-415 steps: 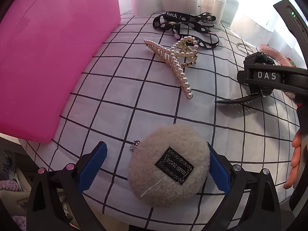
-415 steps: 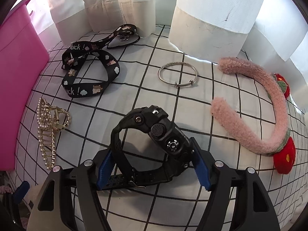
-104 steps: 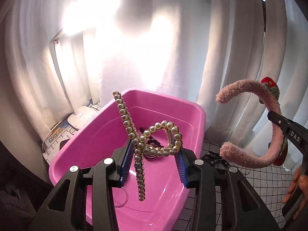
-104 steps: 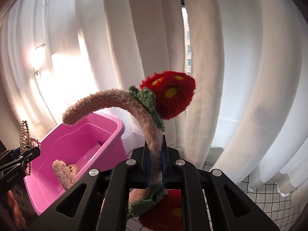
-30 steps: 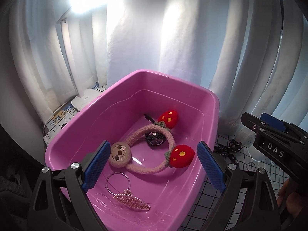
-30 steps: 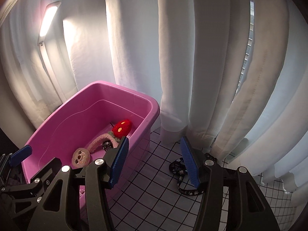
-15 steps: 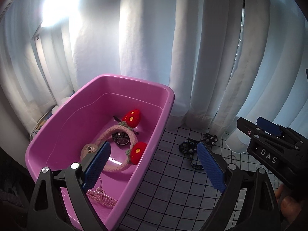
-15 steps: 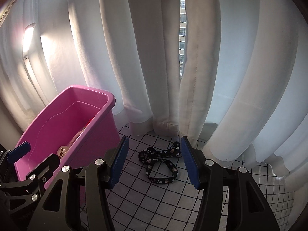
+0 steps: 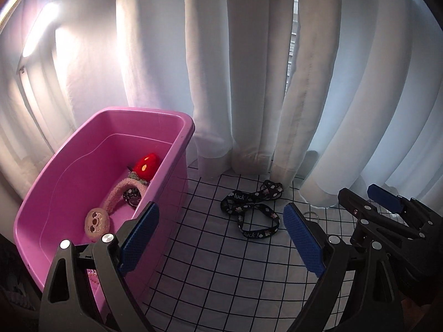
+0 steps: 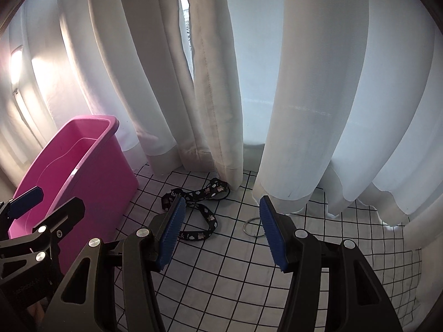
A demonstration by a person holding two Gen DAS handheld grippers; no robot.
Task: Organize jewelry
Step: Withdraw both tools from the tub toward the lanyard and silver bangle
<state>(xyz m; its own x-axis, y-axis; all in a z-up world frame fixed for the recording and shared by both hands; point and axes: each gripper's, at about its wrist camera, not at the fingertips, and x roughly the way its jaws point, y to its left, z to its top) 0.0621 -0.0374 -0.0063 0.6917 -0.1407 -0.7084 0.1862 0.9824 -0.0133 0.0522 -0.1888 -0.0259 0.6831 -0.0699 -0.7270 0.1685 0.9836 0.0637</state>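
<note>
Both the left gripper (image 9: 218, 238) and right gripper (image 10: 220, 232) are hovering with fingers spread, holding nothing. A black patterned ribbon (image 9: 253, 211) and silver bangle (image 10: 252, 227) are lying on the checked desk (image 9: 221, 276) beside a pink bin (image 9: 171, 116).

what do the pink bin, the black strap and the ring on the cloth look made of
Pink bin: likely molded plastic, smooth with a soft sheen.
Black strap: seems woven fabric ribbon, matte, printed lettering and small shapes.
Ring: probably metal, a thin silvery hoop that glints.

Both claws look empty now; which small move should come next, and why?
Probably lower the open right claw onto the silver ring, which lies just ahead of it on the checked cloth, outside the pink tub. The black strap also remains.
</note>
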